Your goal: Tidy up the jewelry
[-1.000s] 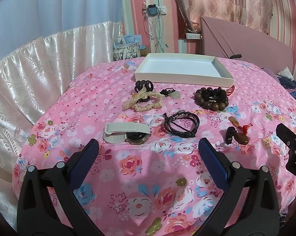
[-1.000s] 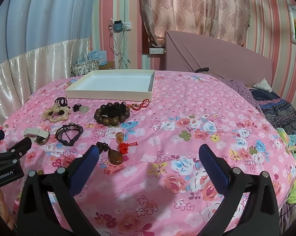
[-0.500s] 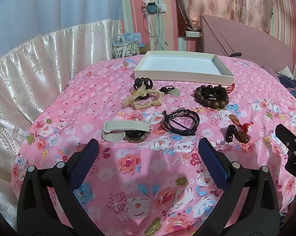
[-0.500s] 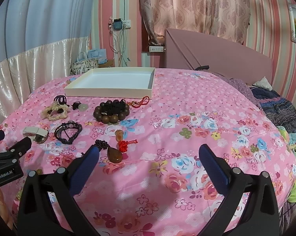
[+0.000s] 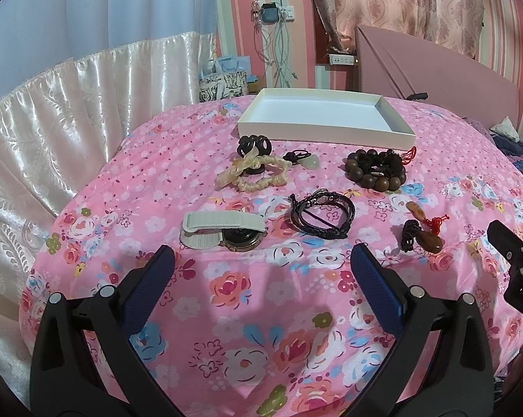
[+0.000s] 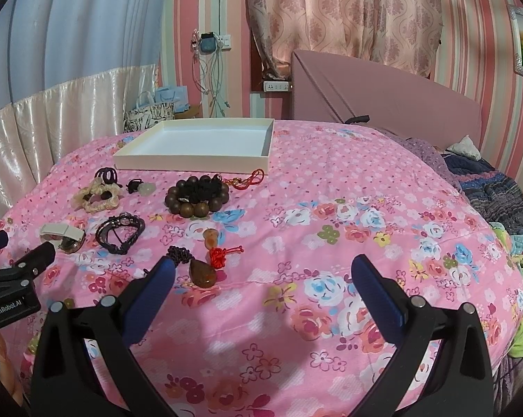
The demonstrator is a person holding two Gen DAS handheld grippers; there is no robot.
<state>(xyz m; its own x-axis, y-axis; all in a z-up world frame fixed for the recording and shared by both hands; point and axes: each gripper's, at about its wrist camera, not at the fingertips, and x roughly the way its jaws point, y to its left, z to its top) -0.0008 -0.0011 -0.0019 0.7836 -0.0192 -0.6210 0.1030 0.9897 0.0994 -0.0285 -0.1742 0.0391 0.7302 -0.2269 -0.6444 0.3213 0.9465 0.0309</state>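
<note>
An empty white tray point(image 5: 325, 132) point(image 6: 191, 165) lies at the far side of the pink floral bedspread. In front of it lie jewelry pieces: a cream scrunchie point(image 5: 254, 175), a black hair tie point(image 5: 253, 146), a jade pendant point(image 5: 310, 162), a brown bead bracelet point(image 5: 376, 172) point(image 6: 197, 196), a black cord bracelet point(image 5: 322, 215) point(image 6: 120, 231), a watch with a white strap point(image 5: 223, 231) point(image 6: 61, 236) and an amber pendant with red knot point(image 5: 428, 236) point(image 6: 202, 271). My left gripper point(image 5: 261, 271) is open and empty, just short of the watch. My right gripper point(image 6: 263, 274) is open and empty, its left finger beside the amber pendant.
The bedspread point(image 6: 331, 229) drops away at left and front. A pink headboard point(image 6: 383, 100) and rumpled bedding point(image 6: 497, 191) lie at right. Gift bags point(image 5: 226, 80) stand behind the bed by the satin curtain point(image 5: 70, 111).
Both grippers have drifted slightly; the jewelry sits a little lower and nearer in the views. Nothing was picked up and both grippers stay open.
</note>
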